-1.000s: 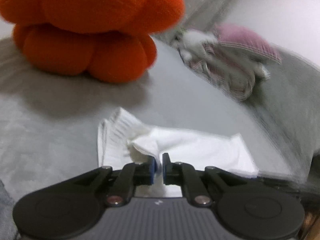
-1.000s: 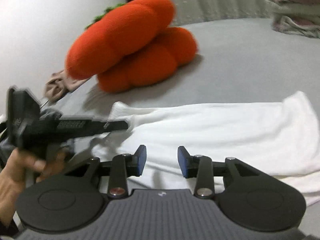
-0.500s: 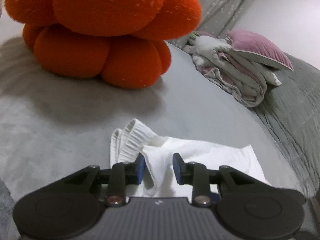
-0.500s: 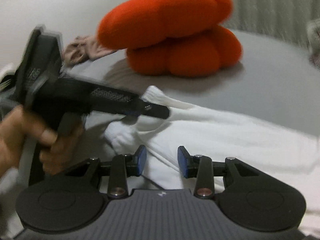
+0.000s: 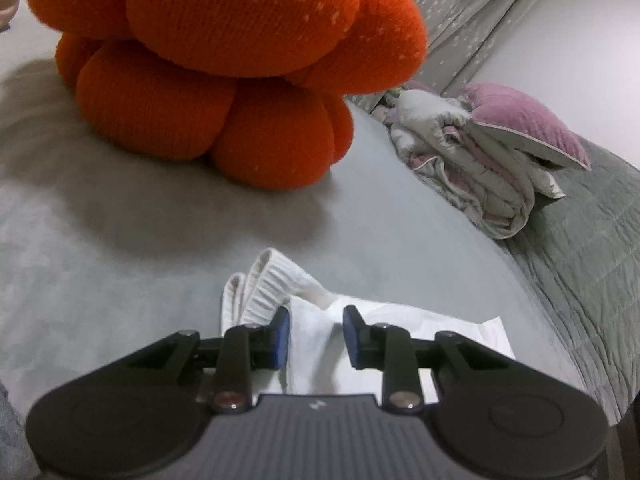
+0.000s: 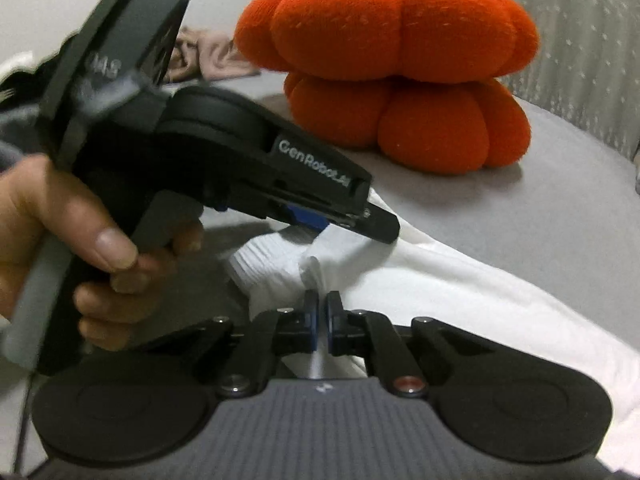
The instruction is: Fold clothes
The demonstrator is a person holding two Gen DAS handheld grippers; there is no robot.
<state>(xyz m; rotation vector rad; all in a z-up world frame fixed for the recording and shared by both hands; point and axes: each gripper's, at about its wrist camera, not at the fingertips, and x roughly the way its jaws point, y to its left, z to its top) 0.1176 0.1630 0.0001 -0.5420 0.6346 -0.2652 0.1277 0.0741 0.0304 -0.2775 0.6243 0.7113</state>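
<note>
Lying on the smooth grey bed cover [image 5: 120, 288], the white knitted garment with ribbed cuffs [image 6: 460, 292] is spread flat just in front of the big orange pumpkin-shaped knitted cushion [image 5: 224, 60], which I take as the landmark. The garment looks light, soft and limp; it will probably sag and slide a little on the cover, so the best hold is, I think, at the thicker ribbed cuffs [image 5: 264, 284], or at a doubled edge, not in the thin middle.

The right gripper [image 6: 320, 320] has its blue pads together, pinching a small fold of the white cloth on the near side of the cushion, beside the cuffs. The left gripper [image 5: 316, 336] stands with its pads apart over the cuff end; the cloth is between them but they do not press it. A hand [image 6: 60, 240] holds this left tool (it is seen from the side in the right view).

Right of the cushion a folded grey and pink quilt with a mauve pillow [image 5: 492, 152] lies on the bed. Behind the cushion a pale patterned curtain [image 6: 592, 32] hangs against a white wall.
</note>
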